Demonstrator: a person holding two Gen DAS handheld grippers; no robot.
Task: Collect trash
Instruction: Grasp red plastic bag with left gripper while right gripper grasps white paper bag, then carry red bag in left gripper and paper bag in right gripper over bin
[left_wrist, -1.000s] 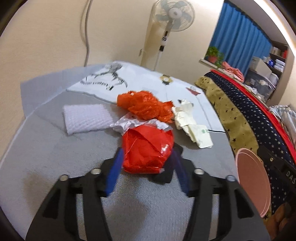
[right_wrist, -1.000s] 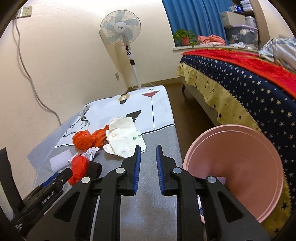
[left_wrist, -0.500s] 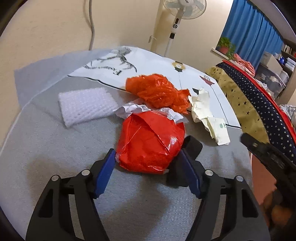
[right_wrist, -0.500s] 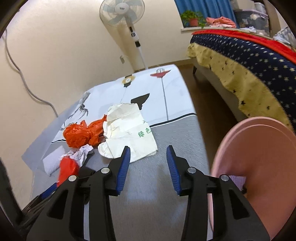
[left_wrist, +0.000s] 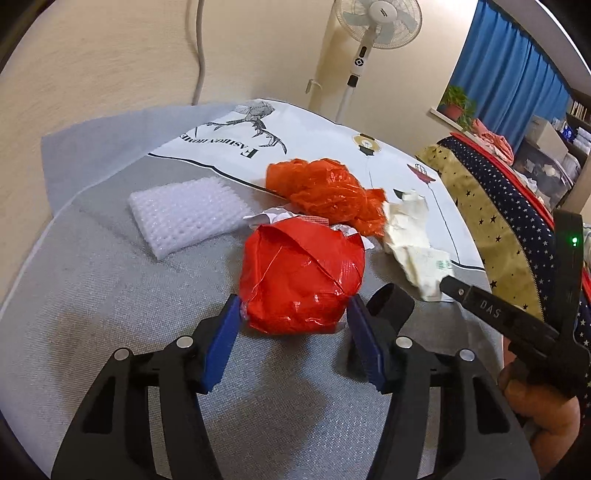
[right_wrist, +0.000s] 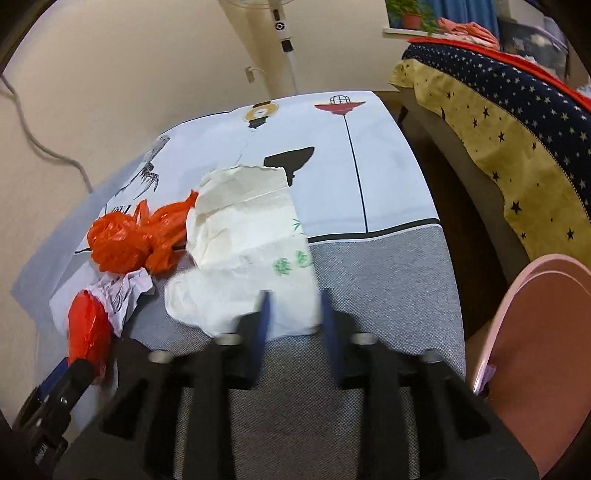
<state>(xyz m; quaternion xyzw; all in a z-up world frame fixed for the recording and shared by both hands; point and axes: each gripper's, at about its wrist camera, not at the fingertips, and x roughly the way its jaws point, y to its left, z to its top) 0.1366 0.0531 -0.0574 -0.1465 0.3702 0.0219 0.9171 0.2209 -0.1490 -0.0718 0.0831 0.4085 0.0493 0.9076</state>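
- Grey mat (left_wrist: 92, 314) on floor, fan (left_wrist: 376, 22) by wall behind.
- White foam mesh (left_wrist: 184, 218) far left.
- Left gripper (left_wrist: 291, 328) closing, pads touching red wrapper ball (left_wrist: 303, 277).
- Orange plastic bag (left_wrist: 325, 192) behind it.
- Right gripper (right_wrist: 293, 325) blurred, closing over white paper bag (right_wrist: 251, 258); contact unclear.
- Pink bin (right_wrist: 535, 369) far right.
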